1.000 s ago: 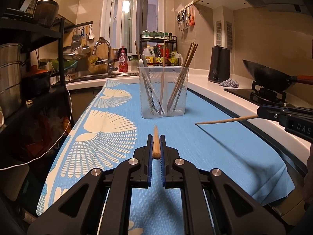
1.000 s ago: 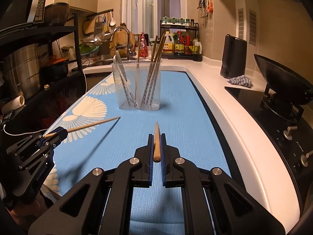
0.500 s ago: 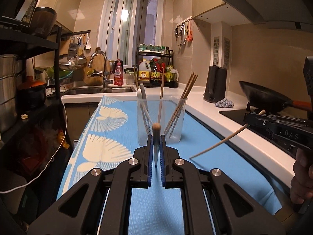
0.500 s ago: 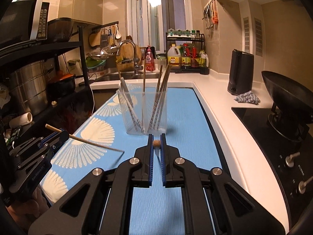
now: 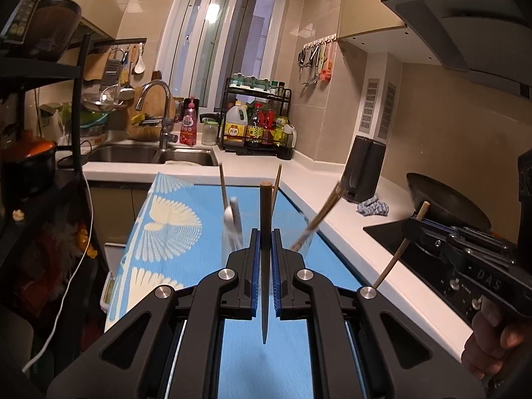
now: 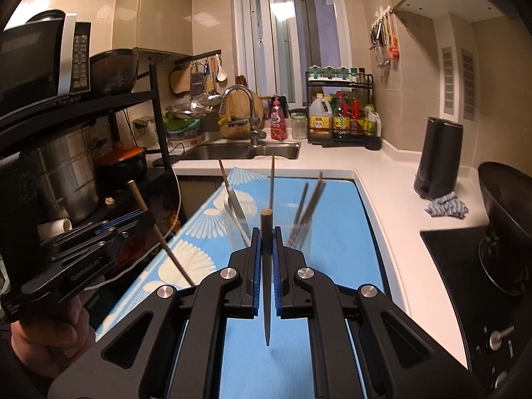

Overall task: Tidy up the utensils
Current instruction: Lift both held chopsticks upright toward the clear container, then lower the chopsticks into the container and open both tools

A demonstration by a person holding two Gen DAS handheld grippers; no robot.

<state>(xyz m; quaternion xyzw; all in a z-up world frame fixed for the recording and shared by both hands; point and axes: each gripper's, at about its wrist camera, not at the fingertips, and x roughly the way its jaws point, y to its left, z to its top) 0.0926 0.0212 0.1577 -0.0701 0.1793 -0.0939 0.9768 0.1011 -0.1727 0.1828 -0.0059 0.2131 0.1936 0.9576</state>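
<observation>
My left gripper (image 5: 265,236) is shut on a wooden chopstick (image 5: 264,282) that stands nearly upright, thick end up and thin tip hanging over the blue cloth (image 5: 186,266). My right gripper (image 6: 266,236) is shut the same way on a second chopstick (image 6: 266,286). Just beyond both sets of fingers stands a clear container (image 6: 301,229), blurred, holding several chopsticks (image 5: 324,214) and a white spoon (image 5: 232,217). The right gripper (image 5: 419,229) shows at the right of the left wrist view. The left gripper (image 6: 139,219) shows at the left of the right wrist view. Both are above the counter.
A sink (image 5: 149,154) with a tap (image 5: 159,106) lies at the back, with a bottle rack (image 5: 256,123) beside it. A black kettle (image 6: 437,159), a rag (image 6: 447,207), a wok (image 6: 505,209) and the hob are on the right. A dark shelf rack with pots (image 6: 69,173) lines the left.
Both grippers have risen and come closer to the container. Each chopstick has swung from lying forward to standing upright with its tip down. The container now sits low, partly behind the fingers.
</observation>
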